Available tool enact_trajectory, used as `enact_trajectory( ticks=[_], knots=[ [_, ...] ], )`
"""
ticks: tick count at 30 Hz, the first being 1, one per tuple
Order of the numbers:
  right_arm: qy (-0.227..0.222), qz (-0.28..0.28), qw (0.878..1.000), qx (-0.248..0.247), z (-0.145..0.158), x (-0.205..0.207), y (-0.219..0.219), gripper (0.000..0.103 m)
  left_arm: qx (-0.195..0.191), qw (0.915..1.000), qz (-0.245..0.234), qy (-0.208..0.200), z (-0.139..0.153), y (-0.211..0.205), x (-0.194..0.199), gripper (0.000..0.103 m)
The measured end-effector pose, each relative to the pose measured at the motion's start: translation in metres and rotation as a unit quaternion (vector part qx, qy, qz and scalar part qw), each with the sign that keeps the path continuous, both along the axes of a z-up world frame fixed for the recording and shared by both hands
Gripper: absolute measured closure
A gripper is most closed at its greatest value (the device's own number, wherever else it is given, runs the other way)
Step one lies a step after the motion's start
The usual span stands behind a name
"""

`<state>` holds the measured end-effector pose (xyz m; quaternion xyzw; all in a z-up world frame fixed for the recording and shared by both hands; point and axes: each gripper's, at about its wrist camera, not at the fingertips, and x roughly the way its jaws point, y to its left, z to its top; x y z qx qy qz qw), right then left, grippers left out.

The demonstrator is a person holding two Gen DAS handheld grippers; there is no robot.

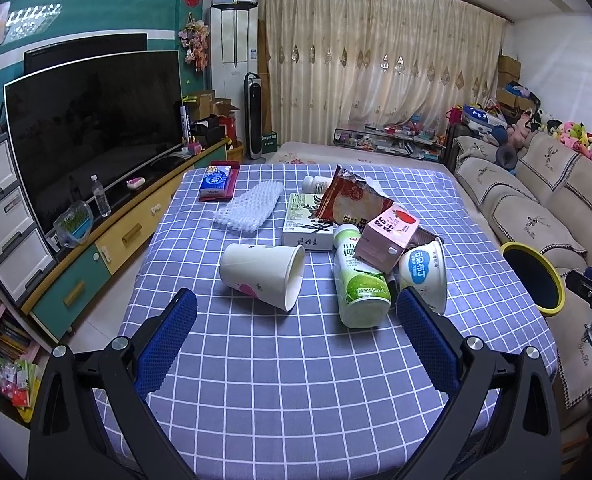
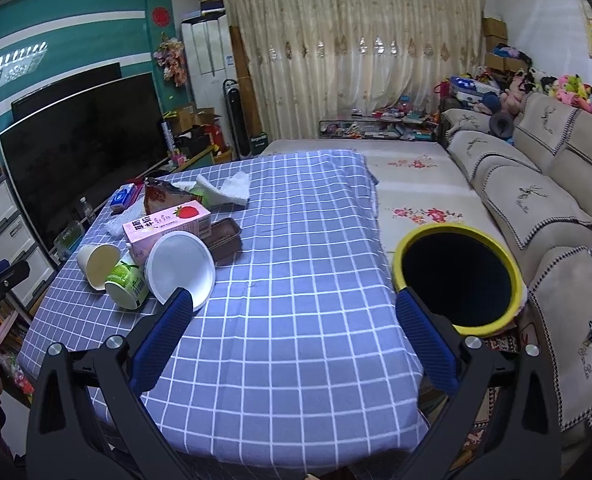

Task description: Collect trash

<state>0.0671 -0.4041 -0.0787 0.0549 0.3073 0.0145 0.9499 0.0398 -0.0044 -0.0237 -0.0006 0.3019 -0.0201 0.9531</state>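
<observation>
- Left wrist view: my left gripper [image 1: 296,316] hovered above the checked surface [image 1: 280,392] with its fingers [image 1: 168,344] spread wide and nothing between them. The trash lay just ahead. The tipped paper cup [image 1: 262,276] sat just beyond the left fingertip, its long axis running across the fingers and its mouth facing right. The green-labelled bottle [image 1: 359,280] lay just inside the right finger, base toward me, with the pink carton [image 1: 385,238] and white bowl [image 1: 423,270] piled against it.
- Right wrist view: my right gripper [image 2: 296,316] also had its fingers apart and empty, held level over bare cloth. The yellow-rimmed bin [image 2: 457,276] stood just past the right fingertip, off the surface's edge; the white bowl [image 2: 182,268] touched or sat behind the left fingertip.
- I judged the left gripper nearer the cup, so it suited the first pick.
</observation>
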Motion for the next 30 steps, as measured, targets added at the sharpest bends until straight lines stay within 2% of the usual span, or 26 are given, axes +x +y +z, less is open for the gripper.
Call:
enact_trajectory(
  ticks=[13, 15, 17, 19, 21, 23, 25, 26, 30],
  knots=[
    [0.040, 0.082, 0.996, -0.006, -0.020, 0.084, 0.042, 0.007, 0.008, 0.9999, 0.005, 0.010, -0.011, 0.002, 0.036, 0.005],
    [0.043, 0.088, 0.995, -0.006, -0.020, 0.102, 0.046, 0.017, 0.009, 0.9999, 0.006, 0.013, -0.012, 0.003, 0.043, 0.005],
    [0.049, 0.089, 0.995, -0.009, -0.022, 0.119, 0.047, 0.034, 0.009, 0.9998, 0.005, 0.016, -0.014, 0.003, 0.049, 0.005],
    [0.061, 0.093, 0.994, -0.011, -0.025, 0.139, 0.048, 0.044, 0.010, 0.9997, 0.006, 0.020, -0.017, 0.003, 0.056, 0.005],
    [0.083, 0.110, 0.990, -0.002, -0.030, 0.159, 0.050, 0.054, 0.010, 0.9997, 0.005, 0.024, -0.019, 0.003, 0.062, 0.005],
    [0.099, 0.121, 0.988, -0.003, -0.036, 0.179, 0.052, 0.070, 0.011, 0.9996, 0.005, 0.026, -0.022, 0.002, 0.068, 0.005],
    [0.114, 0.133, 0.984, -0.005, -0.042, 0.196, 0.056, 0.081, 0.012, 0.9996, 0.004, 0.027, -0.025, 0.002, 0.072, 0.005],
    [0.121, 0.139, 0.983, -0.006, -0.045, 0.202, 0.058, 0.084, 0.012, 0.9995, 0.003, 0.027, -0.025, 0.001, 0.073, 0.005],
    [0.148, 0.155, 0.977, -0.009, -0.058, 0.222, 0.066, 0.085, 0.010, 0.9995, 0.000, 0.030, -0.029, -0.001, 0.081, 0.005]
  ],
)
